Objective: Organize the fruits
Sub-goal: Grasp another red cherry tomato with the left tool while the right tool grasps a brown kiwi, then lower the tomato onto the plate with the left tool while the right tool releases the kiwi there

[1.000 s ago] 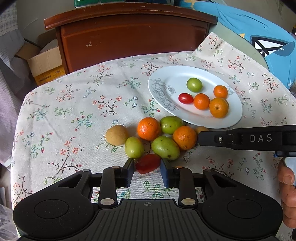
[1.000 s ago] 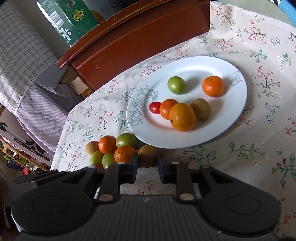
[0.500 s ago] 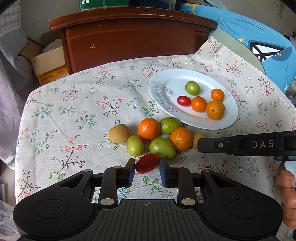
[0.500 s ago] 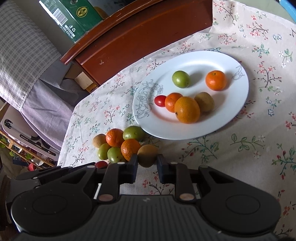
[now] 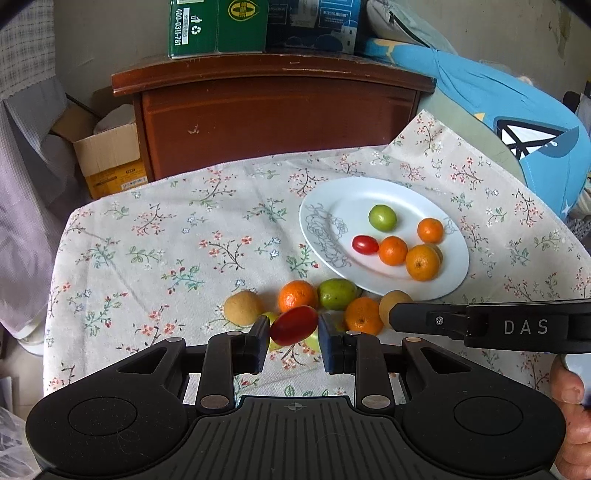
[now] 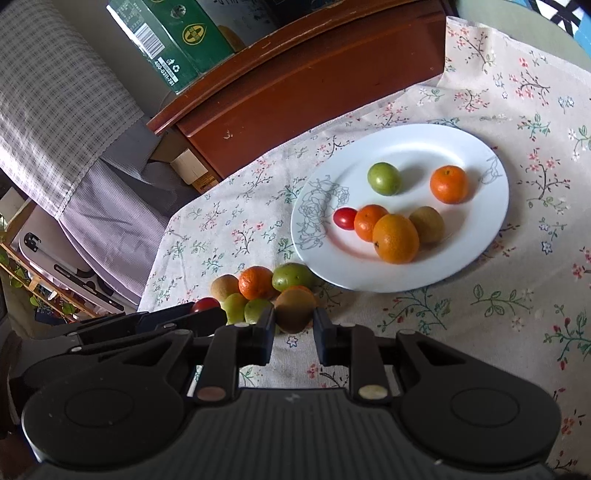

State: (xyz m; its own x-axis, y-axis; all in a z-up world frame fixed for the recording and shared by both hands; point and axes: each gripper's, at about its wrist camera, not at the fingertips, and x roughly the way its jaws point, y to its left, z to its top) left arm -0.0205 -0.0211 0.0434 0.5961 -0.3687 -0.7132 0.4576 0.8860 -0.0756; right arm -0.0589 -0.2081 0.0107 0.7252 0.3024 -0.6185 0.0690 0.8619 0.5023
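Note:
My left gripper point(image 5: 293, 329) is shut on a red cherry tomato point(image 5: 295, 322), held just above the flowered cloth. My right gripper point(image 6: 293, 320) is shut on a brown kiwi-like fruit point(image 6: 294, 305) at the near edge of a loose pile. The pile holds two oranges point(image 5: 297, 295), green fruits point(image 5: 337, 293) and another brown fruit point(image 5: 242, 307). A white plate point(image 5: 332, 206), also in the right wrist view point(image 6: 424, 147), carries a green fruit point(image 6: 384, 178), a small tomato point(image 6: 344, 218), three oranges and a brown fruit. The right gripper's arm point(image 5: 480, 325) crosses the left wrist view.
A dark wooden cabinet point(image 5: 273, 110) stands behind the table, with green cartons point(image 5: 218, 26) on top. A cardboard box point(image 5: 110, 158) sits on the floor at the left. A blue cushion point(image 5: 517, 110) lies at the back right. The cloth drops off at the table's left edge.
My left gripper has risen, lifting the red tomato off the cloth. The right gripper keeps its hold on the brown fruit and has hardly moved.

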